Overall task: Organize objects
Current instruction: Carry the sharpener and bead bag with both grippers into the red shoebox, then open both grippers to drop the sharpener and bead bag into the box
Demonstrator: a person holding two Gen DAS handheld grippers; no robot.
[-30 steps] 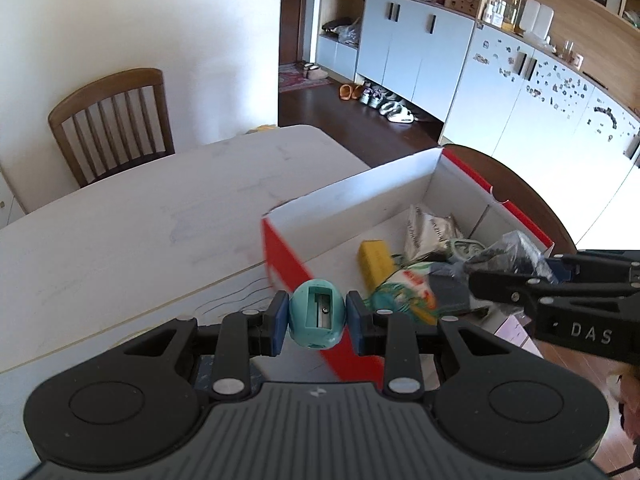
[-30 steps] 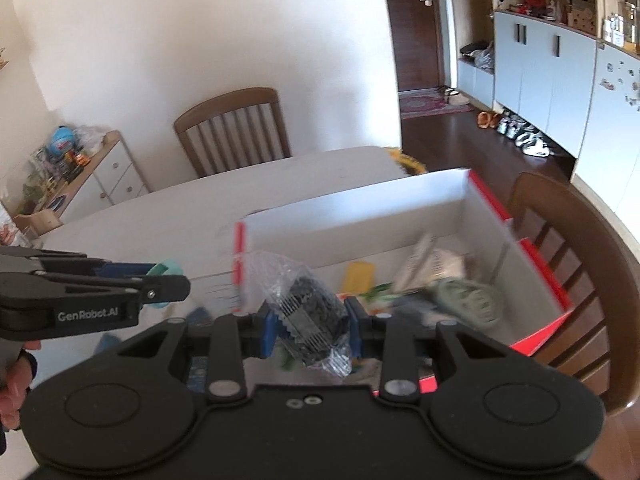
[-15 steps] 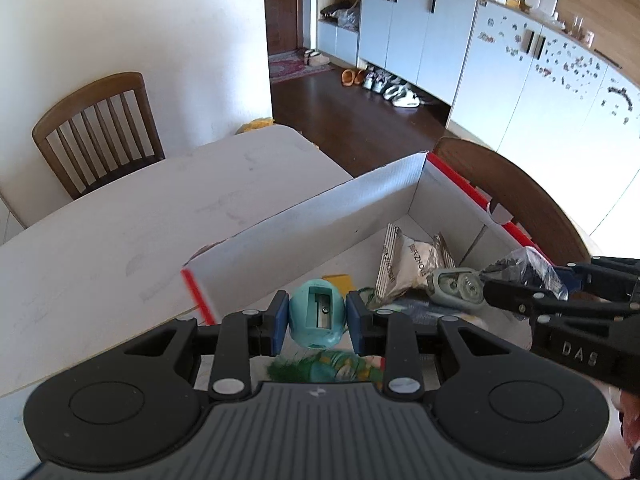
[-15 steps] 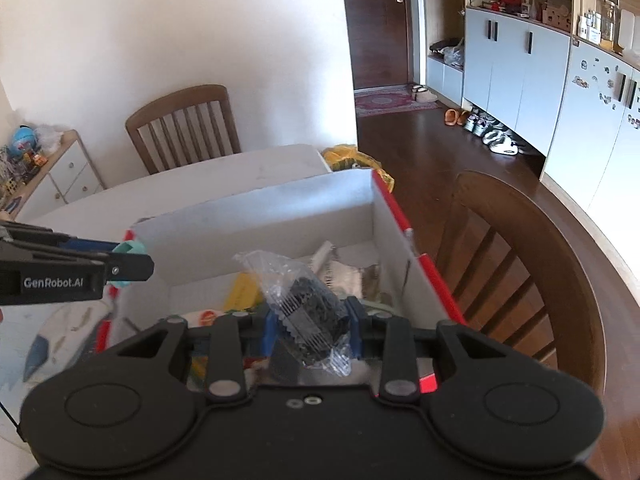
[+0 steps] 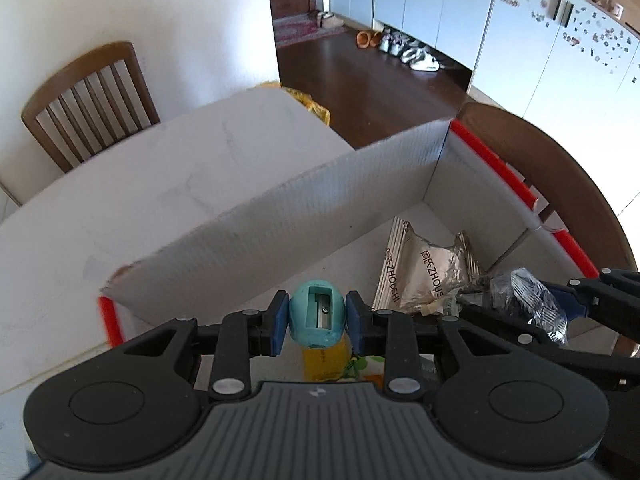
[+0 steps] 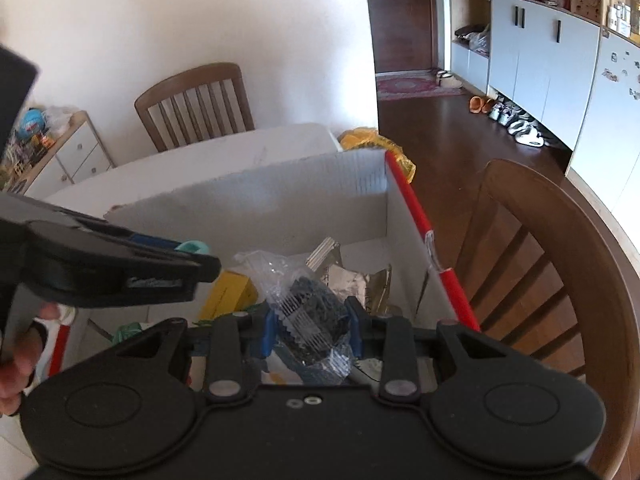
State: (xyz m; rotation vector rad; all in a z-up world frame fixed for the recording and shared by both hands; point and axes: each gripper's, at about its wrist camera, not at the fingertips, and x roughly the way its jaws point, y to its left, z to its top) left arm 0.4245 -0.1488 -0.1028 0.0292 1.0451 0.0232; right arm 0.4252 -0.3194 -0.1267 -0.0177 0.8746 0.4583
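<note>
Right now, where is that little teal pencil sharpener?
The teal pencil sharpener is clamped in the left gripper, held above the open box, over a yellow packet.

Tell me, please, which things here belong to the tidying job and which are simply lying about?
Job:
- teal pencil sharpener in left claw
- clear bag of dark pieces in right claw
- white and red box

Lying about:
- wooden chair
- shoes
</note>
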